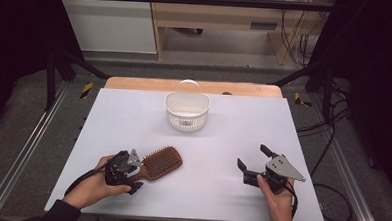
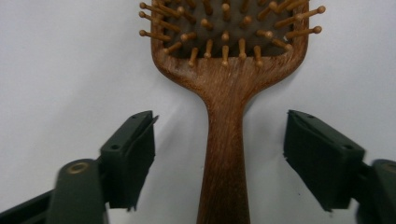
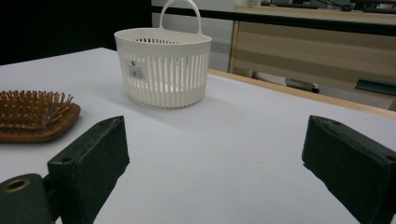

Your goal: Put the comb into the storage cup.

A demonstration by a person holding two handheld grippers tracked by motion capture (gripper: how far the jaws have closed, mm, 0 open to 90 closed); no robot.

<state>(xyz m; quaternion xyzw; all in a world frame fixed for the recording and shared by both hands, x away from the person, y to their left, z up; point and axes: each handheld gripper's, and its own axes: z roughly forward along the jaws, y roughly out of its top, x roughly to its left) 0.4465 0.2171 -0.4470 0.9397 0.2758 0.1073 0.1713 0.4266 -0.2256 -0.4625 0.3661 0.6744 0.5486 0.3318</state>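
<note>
The left hand-held gripper (image 1: 131,173) is hovering low over the near left part of the white table (image 1: 133,118), its two black jaws standing on either side of the handle of a wooden paddle hairbrush (image 2: 225,140). In the left gripper view the handle is running straight up between the jaws, with clear table showing on both sides of it, so the pads (image 2: 130,154) are spread and are not pressing on the wood. The brush head, bristles up, is lying just beyond the jaw tips, pointing away from this hand-held gripper. The right hand-held gripper (image 1: 254,160) is resting over the near right part of the table, well apart from the hairbrush, with its jaws spread wide and nothing between them. A white slotted plastic basket (image 3: 162,70) with a hoop handle is standing upright ahead of the right hand-held gripper, farther along the table, and the brush head is showing off to the left of its left jaw.
</note>
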